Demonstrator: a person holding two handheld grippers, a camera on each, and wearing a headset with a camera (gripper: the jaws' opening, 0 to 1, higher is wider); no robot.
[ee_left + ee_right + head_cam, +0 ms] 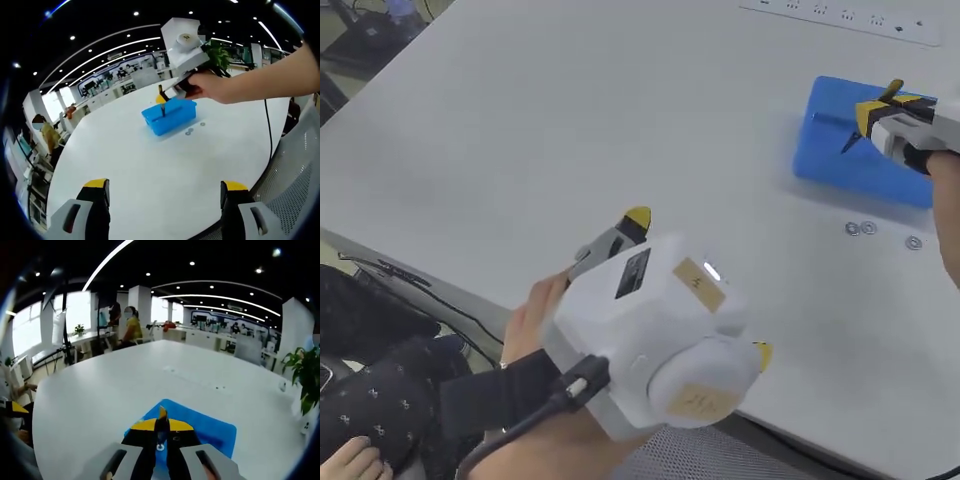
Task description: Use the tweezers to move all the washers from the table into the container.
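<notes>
The blue container [865, 150] stands at the far right of the white table [570, 130]. My right gripper [888, 105] hovers over it, shut on thin dark tweezers [850, 142] whose tips point down into the container [169, 116]. In the right gripper view the tweezers [161, 415] stick out between the shut jaws above the blue container [205, 432]; whether they hold a washer is unclear. Three washers [867, 229] lie on the table just in front of the container, also seen as washers [189, 132]. My left gripper [699, 285] is open and holds nothing near the table's front edge [165, 192].
A white power strip [850, 18] lies along the far edge of the table. The front edge of the table runs under my left gripper, with a chair and cables below. People sit at desks far off in the room.
</notes>
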